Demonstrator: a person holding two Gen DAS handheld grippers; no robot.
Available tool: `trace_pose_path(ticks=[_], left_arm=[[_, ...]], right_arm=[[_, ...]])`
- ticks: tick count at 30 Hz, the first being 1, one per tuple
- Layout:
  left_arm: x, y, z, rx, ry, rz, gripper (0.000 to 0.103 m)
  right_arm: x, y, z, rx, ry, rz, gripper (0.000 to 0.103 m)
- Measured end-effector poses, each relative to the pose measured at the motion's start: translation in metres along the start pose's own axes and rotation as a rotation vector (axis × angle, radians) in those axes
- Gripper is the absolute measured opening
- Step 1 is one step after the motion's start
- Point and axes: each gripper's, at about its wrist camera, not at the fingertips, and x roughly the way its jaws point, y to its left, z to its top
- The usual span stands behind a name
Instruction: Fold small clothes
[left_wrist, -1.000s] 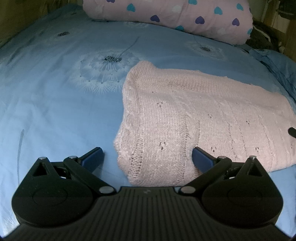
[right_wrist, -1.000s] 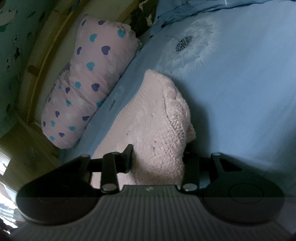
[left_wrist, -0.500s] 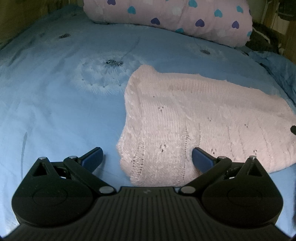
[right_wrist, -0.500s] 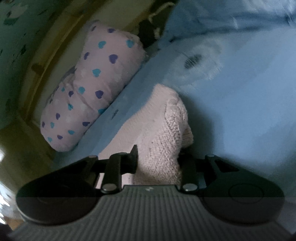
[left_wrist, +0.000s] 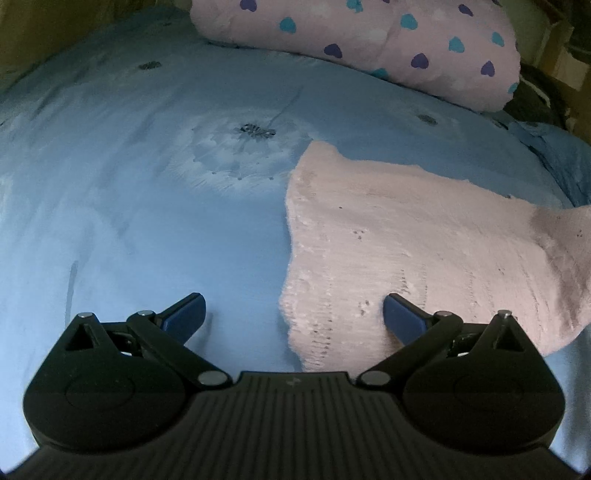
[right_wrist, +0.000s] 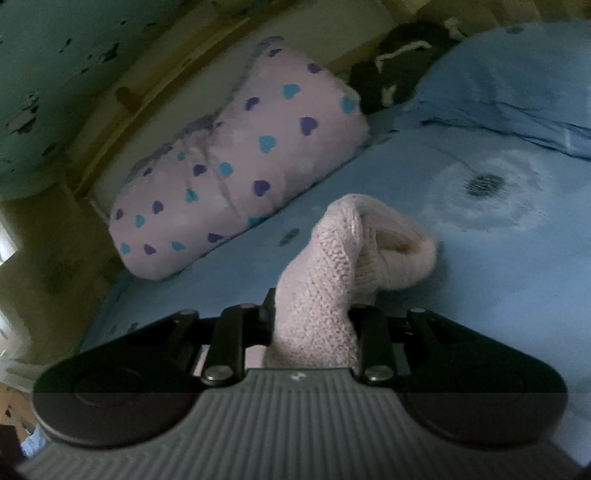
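The knitted garment (left_wrist: 424, 251) was pale pink. The bedsheet (left_wrist: 129, 184) was light blue with white dandelion prints. The pillow (right_wrist: 240, 173) was pink with purple and turquoise hearts. The fingertips (left_wrist: 184, 312) were dark blue.

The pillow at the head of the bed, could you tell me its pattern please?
Pink pillow with purple and teal hearts, clearest in right wrist view.

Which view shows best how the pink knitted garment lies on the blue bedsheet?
The left wrist view: the pink knitted garment spreads across the blue bedsheet, one end lifting at the right edge. The right wrist view shows only a bunched fold clamped in the right gripper.
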Motion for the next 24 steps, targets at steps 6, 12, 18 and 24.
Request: trace_pose_path(ticks=[6, 12, 18, 24], left_arm=[[-0.002, 0.015, 0.005, -0.043, 0.0, 0.011, 0.103], [-0.005, 0.028, 0.009, -0.063, -0.006, 0.035, 0.103], [-0.009, 0.044, 0.013, -0.095, -0.021, 0.057, 0.103], [-0.016, 0.063, 0.019, -0.165, -0.038, 0.039, 0.103]], right_arm=[[0.008, 0.046, -0.002, -0.06, 0.018, 0.04, 0.028], [0.019, 0.094, -0.014, -0.152, 0.035, 0.097, 0.028], [0.036, 0.135, -0.048, -0.267, 0.108, 0.212, 0.028], [0.05, 0.169, -0.105, -0.533, 0.224, 0.251, 0.027]])
